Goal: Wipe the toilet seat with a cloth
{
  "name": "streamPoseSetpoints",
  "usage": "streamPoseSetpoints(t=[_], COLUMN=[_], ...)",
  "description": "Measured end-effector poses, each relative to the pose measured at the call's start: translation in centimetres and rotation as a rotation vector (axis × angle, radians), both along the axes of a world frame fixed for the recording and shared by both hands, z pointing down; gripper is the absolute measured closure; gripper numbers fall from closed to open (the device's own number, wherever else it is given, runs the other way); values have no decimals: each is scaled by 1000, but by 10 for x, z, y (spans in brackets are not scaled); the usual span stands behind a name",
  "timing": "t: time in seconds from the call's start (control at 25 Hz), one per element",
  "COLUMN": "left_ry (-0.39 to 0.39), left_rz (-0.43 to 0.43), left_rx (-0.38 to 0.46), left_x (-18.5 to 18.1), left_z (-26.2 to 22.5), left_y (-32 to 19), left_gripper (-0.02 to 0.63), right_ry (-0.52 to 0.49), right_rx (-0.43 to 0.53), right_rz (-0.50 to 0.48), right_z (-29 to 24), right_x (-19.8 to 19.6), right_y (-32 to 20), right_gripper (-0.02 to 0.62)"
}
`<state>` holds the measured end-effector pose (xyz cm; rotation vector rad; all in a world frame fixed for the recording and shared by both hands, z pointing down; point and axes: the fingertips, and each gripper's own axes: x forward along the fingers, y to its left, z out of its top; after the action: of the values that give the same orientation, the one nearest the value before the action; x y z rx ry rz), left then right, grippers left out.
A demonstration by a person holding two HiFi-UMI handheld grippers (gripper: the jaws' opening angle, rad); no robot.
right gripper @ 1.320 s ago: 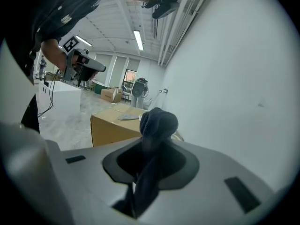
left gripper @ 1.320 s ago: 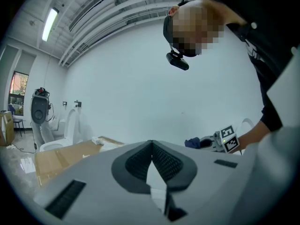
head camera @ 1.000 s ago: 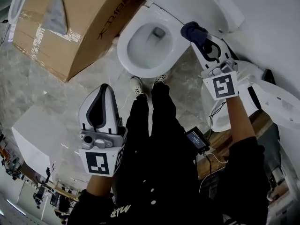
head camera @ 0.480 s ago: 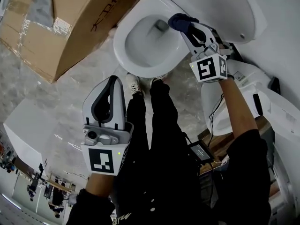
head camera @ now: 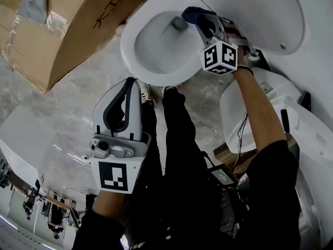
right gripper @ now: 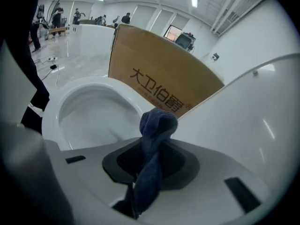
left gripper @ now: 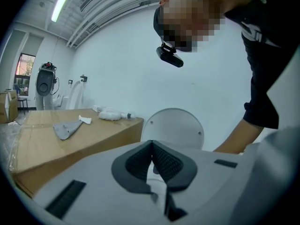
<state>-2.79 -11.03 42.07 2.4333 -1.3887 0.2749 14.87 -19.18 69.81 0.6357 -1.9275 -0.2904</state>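
Note:
A white toilet stands at the top of the head view, its seat (head camera: 130,61) ringing the bowl and its lid (head camera: 260,14) raised behind. My right gripper (head camera: 200,19) is shut on a dark blue cloth (head camera: 191,13) and holds it over the back right of the seat rim. In the right gripper view the cloth (right gripper: 154,139) bunches up from between the jaws, with the seat (right gripper: 51,116) just beyond. My left gripper (head camera: 120,105) hangs low beside the person's legs, shut and empty; its pads (left gripper: 161,161) meet.
A large cardboard box (head camera: 67,20) lies left of the toilet, close to the rim. Another white toilet (head camera: 244,113) stands at the right near the person's arm. A small device with wires (head camera: 221,177) lies on the floor. The person's shoes (head camera: 148,92) touch the toilet's front.
My right gripper has carried the blue cloth leftward and up, from beside the lid hinge to over the back of the seat rim. The left gripper stays shut and has barely shifted.

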Motion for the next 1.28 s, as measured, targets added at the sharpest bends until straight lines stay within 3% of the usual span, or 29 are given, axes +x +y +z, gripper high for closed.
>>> streamPoseSetpoints(t=[0.16,0.4,0.56,0.92,1.28], left_ry=[1,0,0,6,10], left_rz=[-6,-13,-22,-16,-13], left_rx=[-16,-34,-40,-36,-22], left_x=[-1,-7,-10,-13,-10], left_z=[9,16,18,11,4], left_y=[6,9,8,6,7], left_gripper=[595,595,595,595,595], right_ry=[107,299,372,387,403], right_rx=[-40,-21,-50,-94,-129], right_rz=[-15,-80,-109,-132,-74], right_z=[37,69,83,84,86], right_x=[2,4,3,11,29], right_y=[-5,-13,-17,-11,10], right_gripper=[511,511,511,511,512])
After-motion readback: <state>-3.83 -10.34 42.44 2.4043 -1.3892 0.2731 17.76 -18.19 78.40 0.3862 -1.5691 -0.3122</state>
